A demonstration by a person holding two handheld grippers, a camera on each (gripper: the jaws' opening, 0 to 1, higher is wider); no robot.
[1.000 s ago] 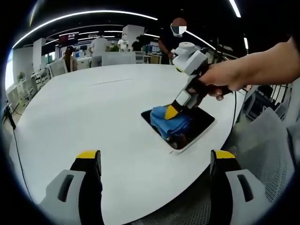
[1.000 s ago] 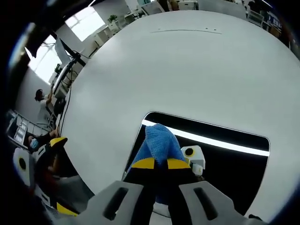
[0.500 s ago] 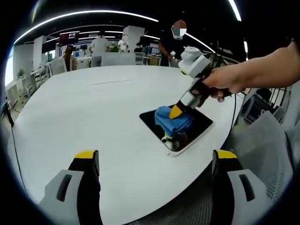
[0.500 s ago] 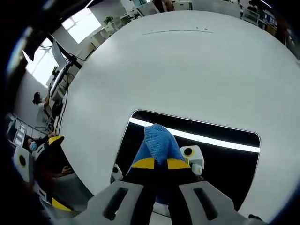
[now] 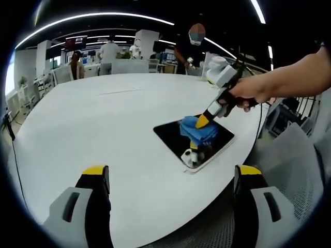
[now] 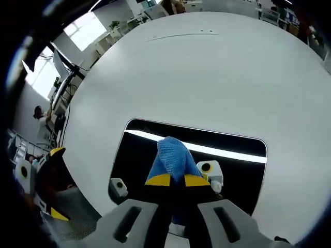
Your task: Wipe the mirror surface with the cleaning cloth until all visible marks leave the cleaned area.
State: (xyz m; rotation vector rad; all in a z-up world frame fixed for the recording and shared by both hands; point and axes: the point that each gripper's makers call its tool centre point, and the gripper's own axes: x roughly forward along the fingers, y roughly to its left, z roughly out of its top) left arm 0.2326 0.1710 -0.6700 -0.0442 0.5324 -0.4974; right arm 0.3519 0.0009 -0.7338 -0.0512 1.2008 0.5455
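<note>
Right gripper (image 6: 173, 181) is clamped on the soft, limp blue cleaning cloth (image 6: 173, 157), pressing it onto the fragile dark rectangular mirror (image 6: 134, 155); left gripper (image 5: 168, 178), at 6 o'clock, gapes empty.

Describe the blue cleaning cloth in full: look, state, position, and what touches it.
The cleaning cloth is blue, with a nubby, towel-like texture, bunched into a soft wad. The right gripper is shut on it, its yellow-tipped jaws pinching the near end, and presses it down on the dark rectangular mirror lying flat on the white table. The mirror reflects the cloth beneath it.
</note>
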